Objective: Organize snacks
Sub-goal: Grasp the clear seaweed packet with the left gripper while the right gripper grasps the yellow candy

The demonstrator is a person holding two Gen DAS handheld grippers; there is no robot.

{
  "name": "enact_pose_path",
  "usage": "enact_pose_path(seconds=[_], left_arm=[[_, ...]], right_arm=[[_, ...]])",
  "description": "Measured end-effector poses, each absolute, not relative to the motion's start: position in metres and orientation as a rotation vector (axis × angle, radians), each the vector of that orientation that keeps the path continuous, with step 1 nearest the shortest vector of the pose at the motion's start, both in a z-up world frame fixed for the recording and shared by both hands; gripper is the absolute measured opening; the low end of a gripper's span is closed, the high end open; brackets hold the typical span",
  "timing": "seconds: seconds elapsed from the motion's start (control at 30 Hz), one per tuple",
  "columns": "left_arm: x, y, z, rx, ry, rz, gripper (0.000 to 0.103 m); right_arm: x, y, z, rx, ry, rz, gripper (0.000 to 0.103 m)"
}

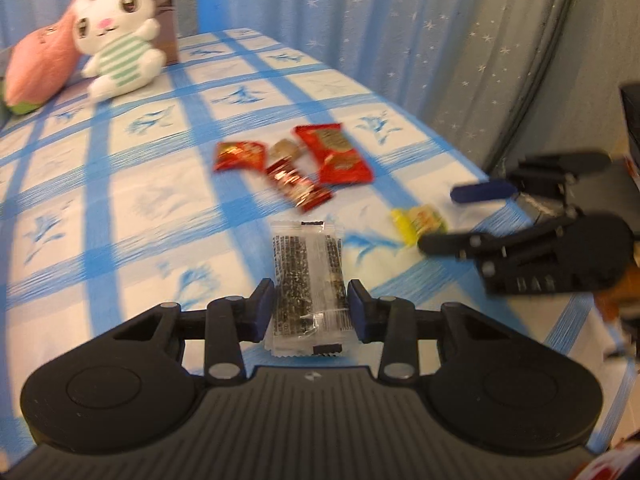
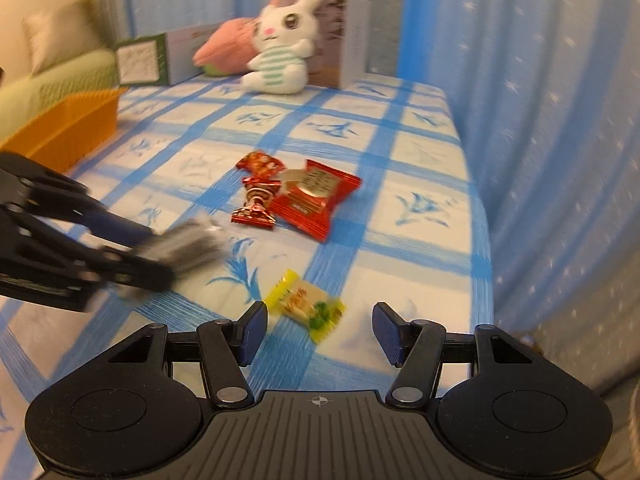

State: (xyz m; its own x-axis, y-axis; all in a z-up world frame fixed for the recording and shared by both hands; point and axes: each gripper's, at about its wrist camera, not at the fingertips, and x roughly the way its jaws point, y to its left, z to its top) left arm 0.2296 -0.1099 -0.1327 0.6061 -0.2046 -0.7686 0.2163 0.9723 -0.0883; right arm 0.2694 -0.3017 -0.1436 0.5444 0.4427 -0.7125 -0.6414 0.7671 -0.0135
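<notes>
Blue-and-white checked cloth (image 2: 420, 152) covered the table, with starred blue curtains behind. At the far left an orange ribbed plastic bin (image 2: 68, 128) stood; its contents could not be seen. A plush rabbit (image 2: 280, 56) sat against an open cardboard box (image 2: 348, 40). Three crinkly red foil packets (image 2: 316, 196) lay clustered mid-table. Left gripper (image 1: 311, 308): blue pads against both long edges of a flat clear sachet (image 1: 306, 276) with dark speckled filling, gripping it. Right gripper (image 2: 318, 330): jaws spread apart, holding nothing; the small yellow wrapped snack (image 2: 306, 304) lay on the cloth between its fingertips, nearer the left pad, touching neither.
</notes>
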Motion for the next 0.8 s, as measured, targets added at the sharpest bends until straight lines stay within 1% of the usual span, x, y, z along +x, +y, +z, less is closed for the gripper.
enact_pose_path(seconds=[0.07, 0.13, 0.17, 0.2, 0.23, 0.27, 0.3, 0.5, 0.6, 0.8], left_arm=[[0.222, -0.101, -0.132, 0.016, 0.887, -0.224, 0.036], [0.218, -0.096, -0.132, 0.022, 0.879, -0.213, 0.037], [0.218, -0.095, -0.132, 0.021, 0.875, -0.213, 0.037], [0.218, -0.095, -0.133, 0.021, 0.874, -0.215, 0.038], [0.219, -0.095, -0.133, 0.024, 0.874, -0.216, 0.038], [0.220, -0.096, -0.133, 0.031, 0.870, -0.218, 0.038], [0.221, -0.098, -0.133, 0.040, 0.865, -0.219, 0.039], [0.233, -0.105, -0.138, 0.083, 0.873, -0.225, 0.039], [0.232, -0.103, -0.140, 0.078, 0.884, -0.223, 0.036], [0.215, -0.096, -0.130, 0.056, 0.888, -0.212, 0.034]], right_arm=[[0.274, -0.295, -0.146, -0.332, 0.742, 0.653, 0.059], [0.279, -0.292, -0.147, -0.324, 0.751, 0.658, 0.050], [0.281, -0.291, -0.147, -0.316, 0.758, 0.661, 0.042], [0.282, -0.289, -0.147, -0.311, 0.764, 0.662, 0.036], [0.282, -0.287, -0.147, -0.307, 0.773, 0.660, 0.033], [0.282, -0.286, -0.146, -0.297, 0.784, 0.659, 0.025], [0.281, -0.284, -0.145, -0.286, 0.793, 0.656, 0.022], [0.273, -0.277, -0.137, -0.243, 0.826, 0.630, 0.022], [0.270, -0.274, -0.128, -0.207, 0.832, 0.616, 0.022], [0.259, -0.272, -0.108, -0.126, 0.844, 0.562, 0.022]])
